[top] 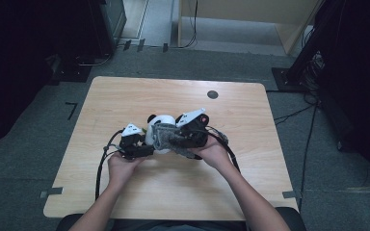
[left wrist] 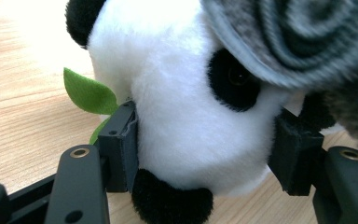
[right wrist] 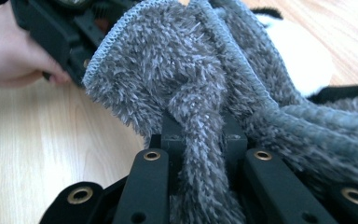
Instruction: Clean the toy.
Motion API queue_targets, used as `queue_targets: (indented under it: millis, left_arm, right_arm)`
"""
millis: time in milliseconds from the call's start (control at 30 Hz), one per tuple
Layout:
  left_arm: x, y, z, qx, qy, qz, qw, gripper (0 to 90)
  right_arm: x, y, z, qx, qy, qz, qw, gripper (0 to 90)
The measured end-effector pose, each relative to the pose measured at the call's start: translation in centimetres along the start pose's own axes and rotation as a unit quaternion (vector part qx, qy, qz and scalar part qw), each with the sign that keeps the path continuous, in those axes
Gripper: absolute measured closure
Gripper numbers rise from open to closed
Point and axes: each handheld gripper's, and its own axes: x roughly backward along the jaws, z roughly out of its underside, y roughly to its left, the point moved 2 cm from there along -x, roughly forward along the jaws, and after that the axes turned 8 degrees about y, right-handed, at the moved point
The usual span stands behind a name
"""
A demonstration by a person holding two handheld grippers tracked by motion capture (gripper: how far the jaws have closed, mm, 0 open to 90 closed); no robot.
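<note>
Near the front of the pale wooden desk (top: 125, 192), the left hand-held gripper (top: 137, 144) has its jaws half-spread against both sides of the white-and-black plush panda (left wrist: 182, 116). Just right, the right hand-held gripper (right wrist: 200, 140) is clamped on a fold of fuzzy grey knitted cloth (right wrist: 191, 70), draped over the panda's head. A green felt leaf (left wrist: 86, 93) pokes out beside the panda. Farther back, a dark round disc (top: 212, 94) lies in the desk. No writing is legible.

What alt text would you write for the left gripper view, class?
A white plush panda with black eye patches sits between the left gripper jaws, whose pads press its sides. A grey fuzzy cloth drapes over its head above a wooden table.
</note>
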Motion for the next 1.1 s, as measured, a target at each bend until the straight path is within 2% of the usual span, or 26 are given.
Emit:
queue_targets:
  millis: [133,433,767,867,933,1100]
  left_arm:
    - [0.0,0.0,0.0,-0.003,0.002,0.001,1.0,35.6]
    - [0.0,0.1,0.1,0.001,-0.002,0.005,1.0,35.8]
    - [-0.1,0.1,0.1,-0.002,-0.006,0.012,0.9999,35.7]
    - [-0.1,-0.1,0.1,-0.004,-0.004,0.009,0.9999,35.5]
    - [0.0,-0.1,0.1,-0.002,-0.005,0.009,0.9999,35.3]
    - [0.0,-0.2,0.2,-0.005,-0.008,0.007,0.9999,34.7]
  right_arm:
    - [0.5,0.1,0.6,0.006,0.003,-0.001,1.0,78.4]
    - [2.3,-0.5,1.9,-0.003,0.0,-0.001,1.0,78.7]
    - [3.3,-1.1,2.8,-0.005,-0.012,0.007,0.9999,78.7]
    - [3.4,-1.1,2.4,-0.018,-0.017,-0.001,0.9997,78.7]
    - [3.7,-0.9,1.7,-0.021,-0.029,-0.002,0.9994,78.6]
    - [4.4,-0.7,-0.7,-0.021,-0.063,0.013,0.9977,78.3]
